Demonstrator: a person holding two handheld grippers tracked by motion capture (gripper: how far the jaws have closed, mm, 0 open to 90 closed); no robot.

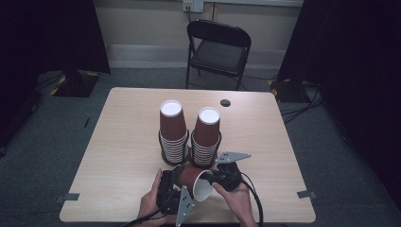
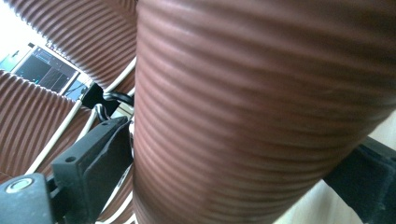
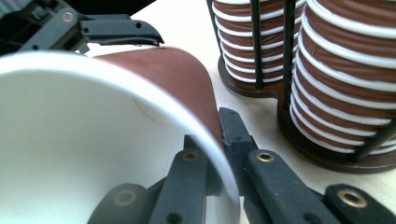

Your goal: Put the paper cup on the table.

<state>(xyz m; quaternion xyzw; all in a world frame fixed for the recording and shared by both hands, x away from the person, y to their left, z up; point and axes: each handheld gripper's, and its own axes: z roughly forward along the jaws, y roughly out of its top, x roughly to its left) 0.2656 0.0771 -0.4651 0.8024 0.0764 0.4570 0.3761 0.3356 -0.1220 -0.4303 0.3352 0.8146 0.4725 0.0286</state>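
Near the front edge of the light wooden table (image 1: 123, 142), a brown ribbed paper cup with a white rim and white inside (image 1: 195, 182) lies on its side in the air between both tools, mouth toward the person.

Right gripper (image 3: 219, 154): jaws pinched shut on the cup's rim wall, 1 inside the mouth, 1 outside against the brown paper.

Left gripper (image 1: 171, 185): its 2 black jaws stand on either side of the cup's closed end, spread about as wide as the cup body; whether the pads press the paper, cannot tell.

Just behind the cup, toward the table's centre, stand 2 stacks of upside-down brown cups, the left stack (image 1: 172, 132) and the right stack (image 1: 206, 137), each in a dark wire holder on a round base (image 3: 322, 156).
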